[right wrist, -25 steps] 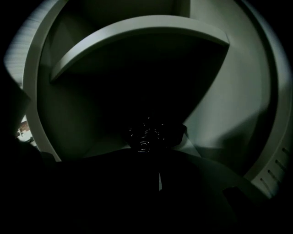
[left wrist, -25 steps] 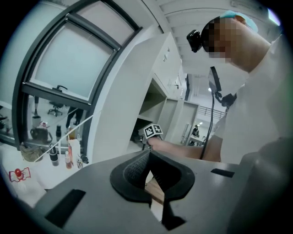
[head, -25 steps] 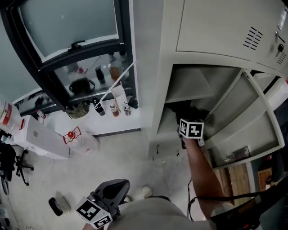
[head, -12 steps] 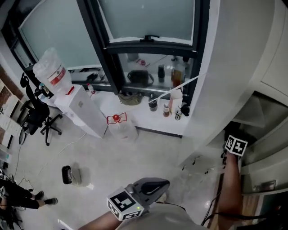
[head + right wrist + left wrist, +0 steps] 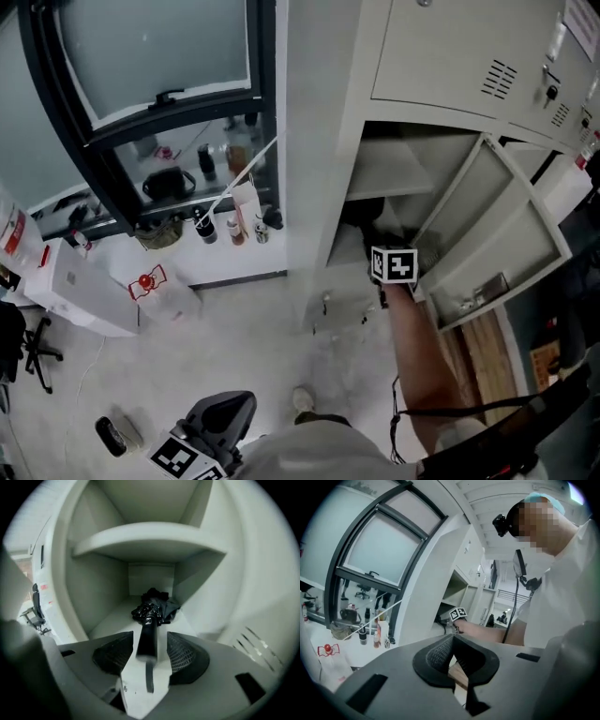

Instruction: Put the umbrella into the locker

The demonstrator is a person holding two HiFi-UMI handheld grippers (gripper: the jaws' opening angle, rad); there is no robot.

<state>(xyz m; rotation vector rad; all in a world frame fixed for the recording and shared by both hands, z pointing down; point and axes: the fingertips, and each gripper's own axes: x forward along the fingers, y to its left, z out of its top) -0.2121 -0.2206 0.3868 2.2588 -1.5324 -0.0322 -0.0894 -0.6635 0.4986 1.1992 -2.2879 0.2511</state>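
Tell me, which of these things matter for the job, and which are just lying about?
Job: umbrella, lying in the locker; right gripper, jaws opening around its handle.
Lying about: bottles, water dispenser, office chair.

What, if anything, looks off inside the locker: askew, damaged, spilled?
Nothing stands out. The umbrella lies flat on the locker floor under the shelf, handle toward the opening, canopy loosely bunched at the back. The right gripper jaws are opening, with the handle between them and a gap on each side.
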